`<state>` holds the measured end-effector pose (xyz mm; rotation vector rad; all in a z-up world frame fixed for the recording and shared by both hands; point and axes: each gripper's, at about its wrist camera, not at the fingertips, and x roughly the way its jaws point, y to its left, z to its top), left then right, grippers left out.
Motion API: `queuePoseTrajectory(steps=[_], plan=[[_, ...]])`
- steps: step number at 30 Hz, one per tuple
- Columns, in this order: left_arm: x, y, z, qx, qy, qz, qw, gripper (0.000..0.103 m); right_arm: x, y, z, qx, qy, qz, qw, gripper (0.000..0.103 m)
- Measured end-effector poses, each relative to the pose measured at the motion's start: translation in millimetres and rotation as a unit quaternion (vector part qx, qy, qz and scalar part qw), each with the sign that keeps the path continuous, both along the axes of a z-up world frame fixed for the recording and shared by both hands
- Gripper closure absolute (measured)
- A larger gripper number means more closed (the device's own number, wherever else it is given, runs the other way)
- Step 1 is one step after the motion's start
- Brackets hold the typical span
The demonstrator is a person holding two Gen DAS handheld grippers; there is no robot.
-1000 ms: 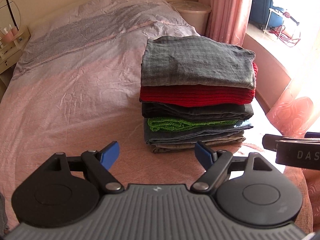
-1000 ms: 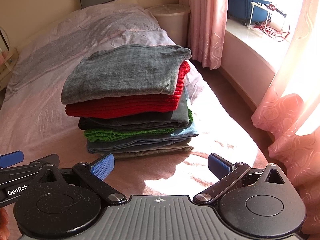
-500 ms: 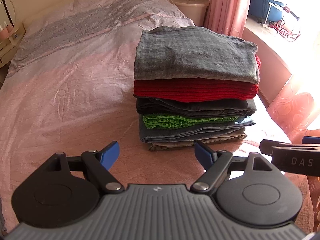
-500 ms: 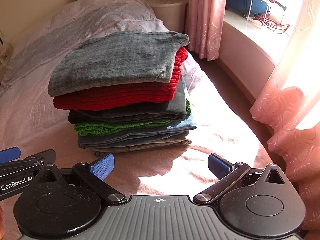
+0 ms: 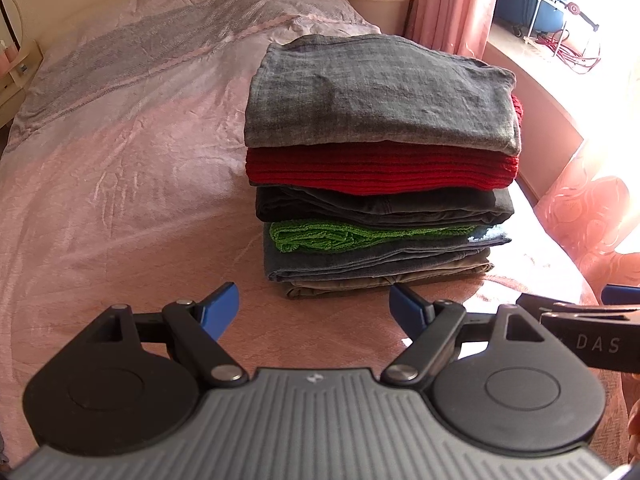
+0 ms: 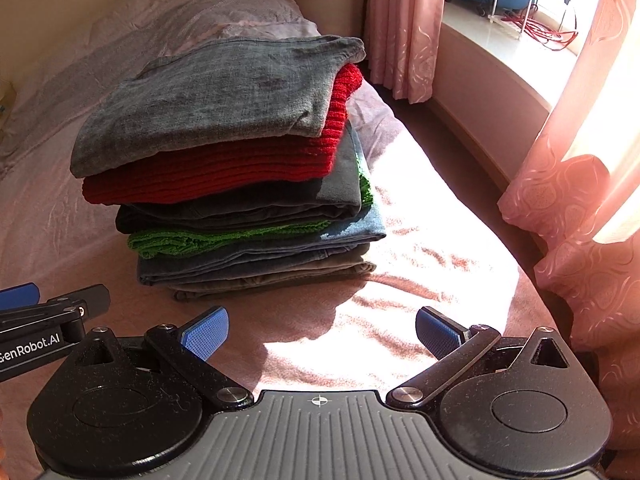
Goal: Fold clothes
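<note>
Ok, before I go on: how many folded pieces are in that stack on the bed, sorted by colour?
Grey top piece: 1
Red knit: 1
Dark charcoal piece: 1
Green knit: 1
Blue denim piece: 1
Khaki bottom piece: 1
Total: 6, as far as the visible edges show. Both the left gripper and right gripper are open and empty.

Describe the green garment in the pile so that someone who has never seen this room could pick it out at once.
Start at the pink-covered bed and find the stack of folded clothes near its window side. The green garment lies in the lower half, beneath a dark grey piece and above blue denim. It is the only bright green layer, thin and loosely knitted.
</note>
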<state>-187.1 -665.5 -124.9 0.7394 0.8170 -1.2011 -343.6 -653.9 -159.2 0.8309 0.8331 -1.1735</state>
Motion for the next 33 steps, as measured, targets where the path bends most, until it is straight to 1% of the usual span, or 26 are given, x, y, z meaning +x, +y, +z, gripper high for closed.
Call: queuePoseTrajectory(steps=[11, 24, 29, 33], plan=[[-4.3, -11.6, -10.8, 0.010, -0.002, 0.005, 0.9999, 0.023, -4.1, -12.2, -11.5, 0.008, 0.000, -0.001, 1.000, 0.001], [-12.9, -20.6, -10.1, 0.008, -0.010, 0.014, 0.9998, 0.023, -12.1, -22.3, -14.5, 0.009, -0.003, 0.003, 1.000, 0.001], [-22.1, -19.9, -4.7, 0.001, -0.013, 0.015, 0.9998, 0.023, -22.4, -22.3, -8.4, 0.001, -0.005, 0.004, 1.000, 0.001], [-30.1, -13.5, 7.6, -0.014, -0.015, 0.016, 0.9997, 0.023, -30.8, -20.9, -2.8, -0.001, -0.010, 0.002, 1.000, 0.001]])
